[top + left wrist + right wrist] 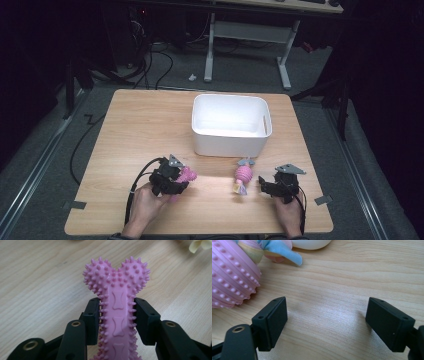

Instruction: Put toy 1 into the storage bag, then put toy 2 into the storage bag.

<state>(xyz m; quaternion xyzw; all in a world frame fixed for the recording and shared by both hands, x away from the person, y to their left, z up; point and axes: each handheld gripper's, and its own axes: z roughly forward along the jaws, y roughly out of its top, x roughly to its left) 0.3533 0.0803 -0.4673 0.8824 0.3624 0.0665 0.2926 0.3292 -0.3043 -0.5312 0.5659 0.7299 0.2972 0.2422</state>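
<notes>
Left gripper [117, 315] clamps both pads on the pink spiked bone toy [117, 302], held over the table [140, 125]. Right gripper [327, 322] rests wide open, holding nothing, beside the pink ribbed ball toy [232, 275].

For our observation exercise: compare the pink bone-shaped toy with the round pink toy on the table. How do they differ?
The bone toy is long with a two-lobed end; the round toy is ball-like with cloth tails. The bone toy bears pointed spikes, the round toy rows of small bumps. The bone toy is clamped in the left tongs; the round toy lies free on the table. Both are pink.
</notes>
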